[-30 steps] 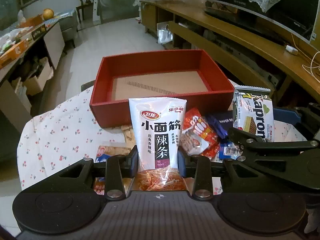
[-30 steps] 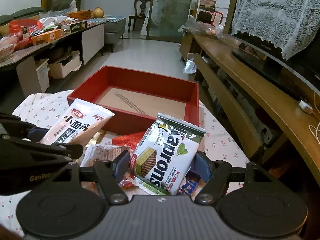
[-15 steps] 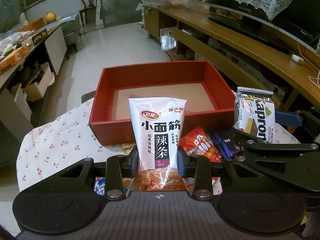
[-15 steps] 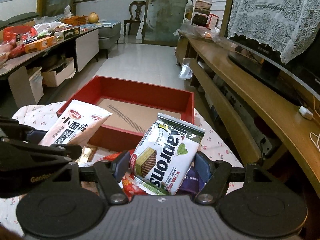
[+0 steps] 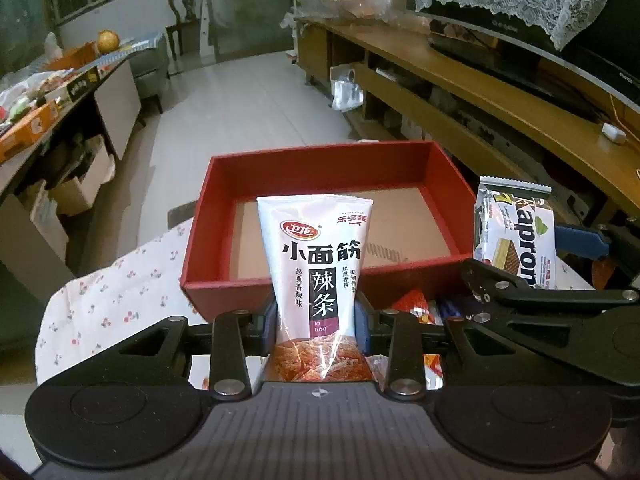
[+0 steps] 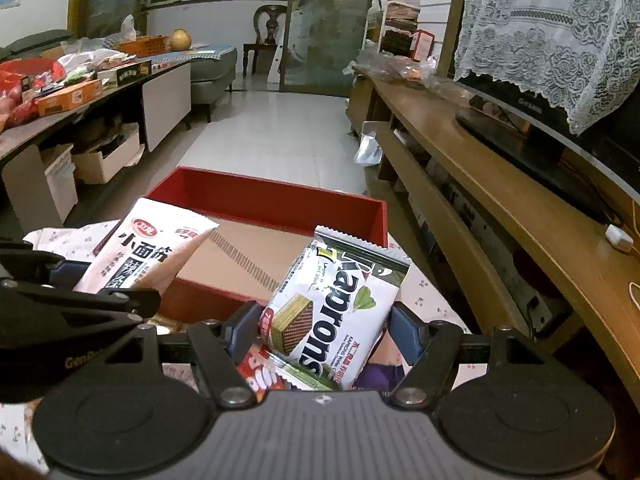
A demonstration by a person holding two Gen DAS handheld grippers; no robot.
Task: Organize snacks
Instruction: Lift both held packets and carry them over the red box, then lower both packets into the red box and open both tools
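Floral cloth [image 5: 100, 312]; claws hide loose snacks [image 5: 416, 304].

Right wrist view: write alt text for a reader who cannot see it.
The right tongs grip a white Kaprons wafer packet in front of an open red box with nothing inside. At left, the left tongs hold a white spicy-strip packet over a floral tablecloth.

Both tools have carried their packets forward toward the open red cardboard box [image 5: 320, 216]. In the left wrist view the white spicy-strip snack packet [image 5: 316, 256] now overlaps the box's brown floor, where before it stood short of the near wall. The white-and-green wafer packet [image 6: 336, 308] likewise sits nearer the box, and less of the loose snack pile shows below.
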